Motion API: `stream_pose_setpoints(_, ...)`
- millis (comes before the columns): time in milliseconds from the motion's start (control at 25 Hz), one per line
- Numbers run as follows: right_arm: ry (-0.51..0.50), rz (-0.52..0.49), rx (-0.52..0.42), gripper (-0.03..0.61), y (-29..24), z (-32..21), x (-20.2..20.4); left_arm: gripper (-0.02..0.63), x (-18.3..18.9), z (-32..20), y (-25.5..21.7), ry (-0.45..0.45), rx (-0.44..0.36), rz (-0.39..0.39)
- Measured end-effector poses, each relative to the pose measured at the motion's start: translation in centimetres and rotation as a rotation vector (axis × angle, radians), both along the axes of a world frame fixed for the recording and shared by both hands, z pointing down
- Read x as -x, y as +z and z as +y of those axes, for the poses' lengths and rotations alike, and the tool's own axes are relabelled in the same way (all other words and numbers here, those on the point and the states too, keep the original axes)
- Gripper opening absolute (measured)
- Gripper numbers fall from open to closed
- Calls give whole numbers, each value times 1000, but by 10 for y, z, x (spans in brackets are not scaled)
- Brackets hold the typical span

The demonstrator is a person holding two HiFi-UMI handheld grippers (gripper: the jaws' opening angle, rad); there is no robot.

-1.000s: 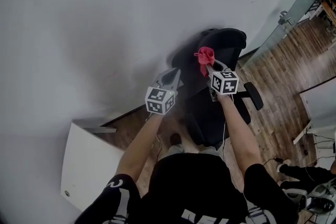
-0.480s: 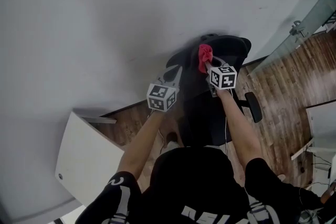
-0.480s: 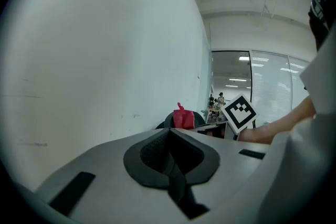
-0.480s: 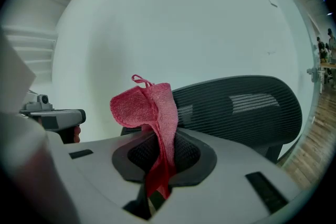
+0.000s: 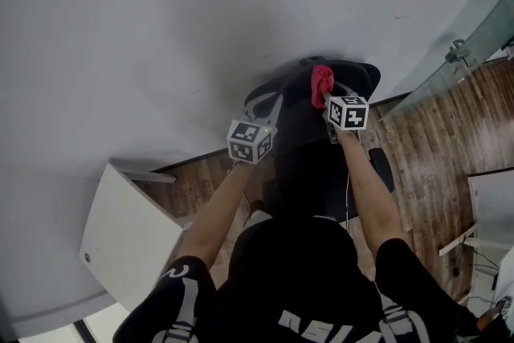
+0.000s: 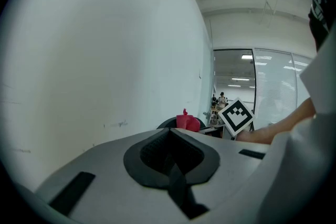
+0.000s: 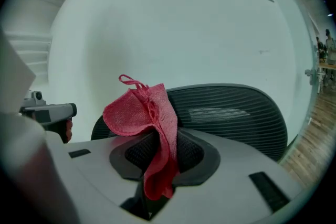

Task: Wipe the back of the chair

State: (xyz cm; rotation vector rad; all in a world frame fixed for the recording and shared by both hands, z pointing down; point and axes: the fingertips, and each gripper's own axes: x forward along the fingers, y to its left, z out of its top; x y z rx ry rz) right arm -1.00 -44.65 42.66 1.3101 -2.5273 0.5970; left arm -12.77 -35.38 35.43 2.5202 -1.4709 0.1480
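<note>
Red cloth (image 7: 143, 115) pinched upright, bunched end up, in clenched right gripper (image 7: 157, 168), near top of mesh chair back (image 7: 231, 113) spanning left-right by far wall (image 7: 173, 23); left gripper (image 6: 170, 165) clenched, empty.

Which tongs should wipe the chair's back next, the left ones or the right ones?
Right. The right tongs pinch the red cloth close to the top of the chair back. The left tongs are shut with no cloth in them.
</note>
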Motion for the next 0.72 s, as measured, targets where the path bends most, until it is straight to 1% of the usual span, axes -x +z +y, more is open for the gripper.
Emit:
stream_pose_setpoints(120,27,10,12,107,0,-8,-17,25,-12,-6,-3,4,1,0)
stream_pose_setpoints(240,14,68,-15,106,-1,-10,-26,25,-24,-9,-4,8,5,-3)
stream_pose_setpoints(320,47,79,-22,100,-2,-14,-37,25,-29,-11,-4,10,7,-6)
stream_pose_setpoints(440,131,44,6,89,-1,-23,-63,26,-32,-10,-2,10,13,-13)
stream_pose_setpoints(520,152,45,12,87,-1,-26,-76,25,-34,-9,0,9,19,-15)
stream_pose_setpoints(720,185,95,-8,77,-3,-28,-97,26,-43,-7,1,17,24,-16)
